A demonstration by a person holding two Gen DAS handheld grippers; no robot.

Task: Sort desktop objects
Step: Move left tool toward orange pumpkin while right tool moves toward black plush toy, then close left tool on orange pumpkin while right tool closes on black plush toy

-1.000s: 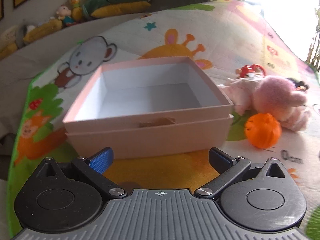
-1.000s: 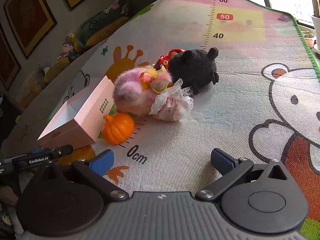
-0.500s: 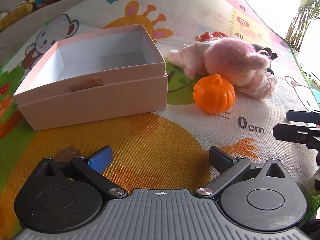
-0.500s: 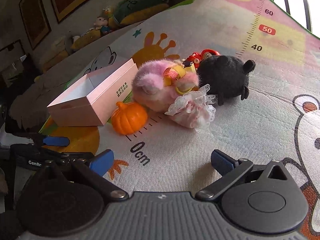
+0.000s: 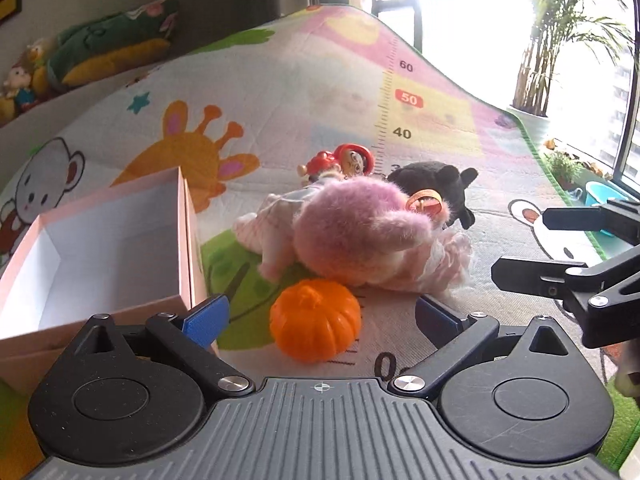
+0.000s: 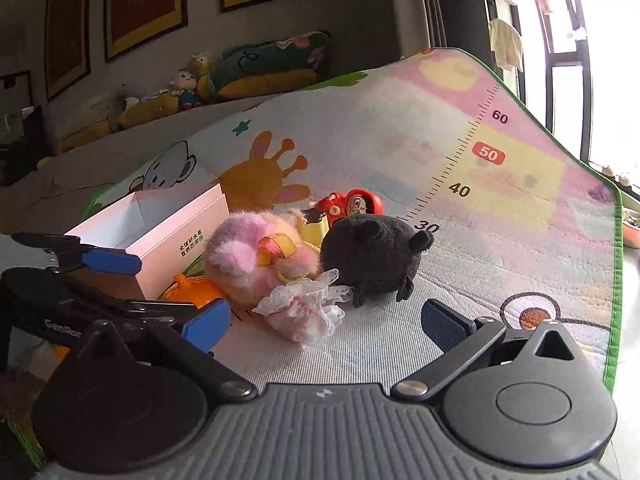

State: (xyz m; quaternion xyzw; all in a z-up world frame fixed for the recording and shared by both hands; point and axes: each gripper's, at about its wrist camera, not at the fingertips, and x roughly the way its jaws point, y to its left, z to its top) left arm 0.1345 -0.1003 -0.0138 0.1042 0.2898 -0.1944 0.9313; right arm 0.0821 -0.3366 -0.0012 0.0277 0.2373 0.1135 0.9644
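1. The pink box (image 5: 120,240) sits open at the left of the play mat (image 5: 320,92), its white inside bare.
2. The left gripper (image 5: 320,314) hangs low over the mat with its jaws closing. The orange pumpkin (image 5: 315,324) lies between the blue pads, which are not pressing on it.
3. The pumpkin rests on the mat just right of the box's near corner, touching the pink plush (image 5: 360,232) behind it.
4. The pink plush lies on its side in a frilly pink dress (image 6: 304,312), an orange ribbon (image 5: 424,202) on its head.
5. Behind it sit a red figure (image 5: 348,160) and a black plush (image 5: 436,184), the black plush touching the pink one.
6. The right gripper (image 6: 326,320) stands wide open, holding nothing, pointed at the dress and the black plush. In the left wrist view it shows at the right edge.
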